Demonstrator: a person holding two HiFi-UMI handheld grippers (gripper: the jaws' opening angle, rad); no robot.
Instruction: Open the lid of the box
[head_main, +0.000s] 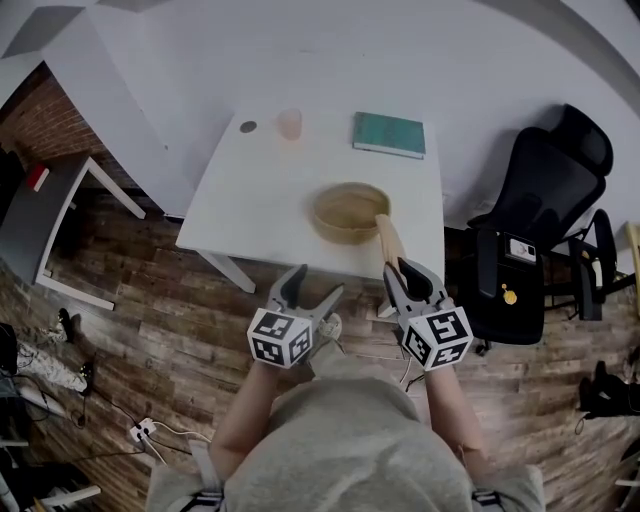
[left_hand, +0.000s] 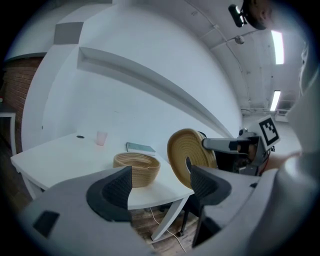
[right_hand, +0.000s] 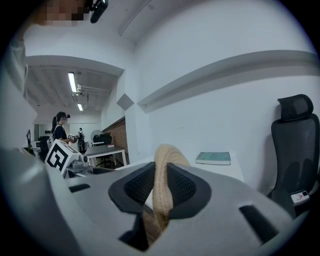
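White table (head_main: 240, 200) against a plain white wall, brown plank floor below. On it, toward the near right corner, the round woven box (head_main: 350, 212), upright and uncovered, hollow plainly in view. Its lid (head_main: 386, 238) already off: clear of the rim, turned up on edge, just beside the box's right side and near the table's front edge. Clamped there by the right gripper (head_main: 398, 268), ribbed pads pressed on both faces of the woven disc, jaws drawn in to the thickness of the lid. Empty, by contrast, the left gripper (left_hand: 161, 186): jaws spread wide, nothing between the pads, only box and lid in view beyond them; held off the table's front edge, apart from the box. Main step therefore judged done, with the box open and the lid lifted away. Left, at most, setting the lid down and letting go; plenty of bare tabletop to the left of the box for that. Farther back along the wall side, a pale pink cup (head_main: 290, 123), a small dark disc (head_main: 248, 127) beside it, and a green book (head_main: 389, 134), all well apart from the box. Off to the right, a black office chair (head_main: 545, 190); off to the left, a second desk (head_main: 30, 220).
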